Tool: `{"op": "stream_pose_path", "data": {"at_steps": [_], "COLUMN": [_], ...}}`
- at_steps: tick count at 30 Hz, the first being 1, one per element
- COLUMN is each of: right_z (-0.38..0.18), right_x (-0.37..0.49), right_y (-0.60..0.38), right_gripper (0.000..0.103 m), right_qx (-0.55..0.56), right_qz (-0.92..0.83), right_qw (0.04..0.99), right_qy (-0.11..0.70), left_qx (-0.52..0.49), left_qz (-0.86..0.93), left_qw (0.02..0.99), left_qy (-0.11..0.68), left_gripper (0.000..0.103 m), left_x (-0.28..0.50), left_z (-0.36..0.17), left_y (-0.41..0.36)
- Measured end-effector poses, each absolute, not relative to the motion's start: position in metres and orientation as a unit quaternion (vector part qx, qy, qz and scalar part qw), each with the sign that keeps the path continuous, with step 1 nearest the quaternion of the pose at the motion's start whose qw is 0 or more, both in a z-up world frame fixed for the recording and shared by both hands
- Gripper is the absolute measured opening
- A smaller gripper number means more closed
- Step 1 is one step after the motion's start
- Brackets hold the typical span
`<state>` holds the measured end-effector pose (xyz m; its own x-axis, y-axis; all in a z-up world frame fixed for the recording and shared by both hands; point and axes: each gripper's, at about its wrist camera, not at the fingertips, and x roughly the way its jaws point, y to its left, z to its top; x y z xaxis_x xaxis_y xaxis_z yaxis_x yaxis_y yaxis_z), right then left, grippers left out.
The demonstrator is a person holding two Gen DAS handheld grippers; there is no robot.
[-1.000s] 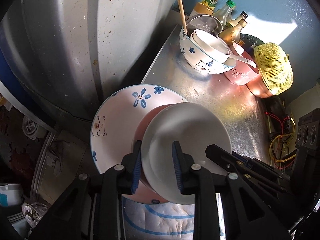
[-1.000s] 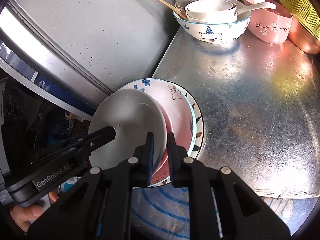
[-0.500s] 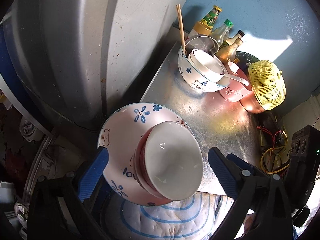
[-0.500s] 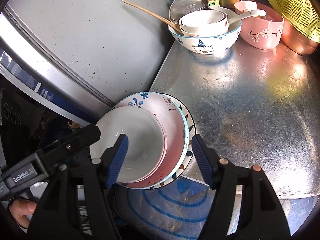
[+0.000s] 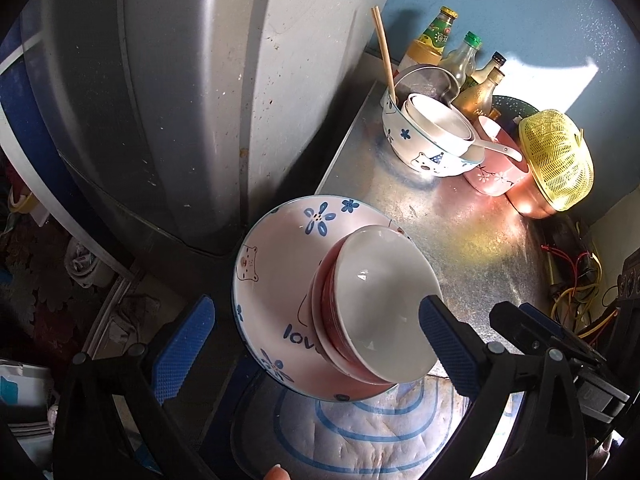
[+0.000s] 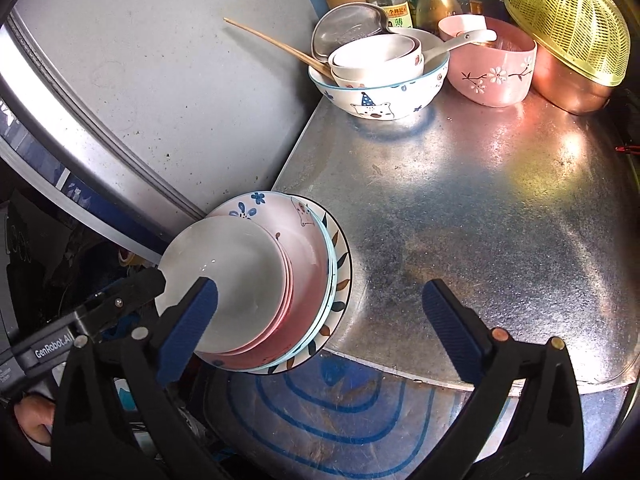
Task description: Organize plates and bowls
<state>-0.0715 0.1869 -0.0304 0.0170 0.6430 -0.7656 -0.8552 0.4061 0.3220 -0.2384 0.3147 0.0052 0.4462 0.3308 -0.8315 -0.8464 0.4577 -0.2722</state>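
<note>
Plates sit stacked at the counter edge; left gripper gapes empty, right gripper opening, gripping nothing.

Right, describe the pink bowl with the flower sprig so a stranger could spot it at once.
Start at the shiny metal countertop and look to its far end, where the bottles stand. There, the pink ceramic bowl sits between the white bear-print bowl and the copper pot under a yellow plastic colander. It alone is solid pink with a dark branch of white blossoms.
</note>
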Motion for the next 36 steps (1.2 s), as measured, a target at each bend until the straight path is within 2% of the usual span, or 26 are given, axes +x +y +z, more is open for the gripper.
{"op": "stream_pose_path", "data": {"at_steps": [17,36], "right_z": [-0.036,-0.040], "right_x": [-0.074,-0.078], "right_y": [0.140,0.116], "right_gripper": [0.103,0.103], "right_qx": [-0.097,-0.093], "right_qz": [0.493,0.457], "right_qw": [0.738,0.759], "right_qy": [0.450,0.454], "left_qx": [-0.286,-0.282], "left_qz": [0.366,0.340], "left_qw": [0.795,0.794], "left_qy": [0.390,0.418], "left_gripper": [0.102,0.102], "left_x": [-0.228,-0.218], "left_z": [0.011,0.004], "left_y": [0.278,0.264]}}
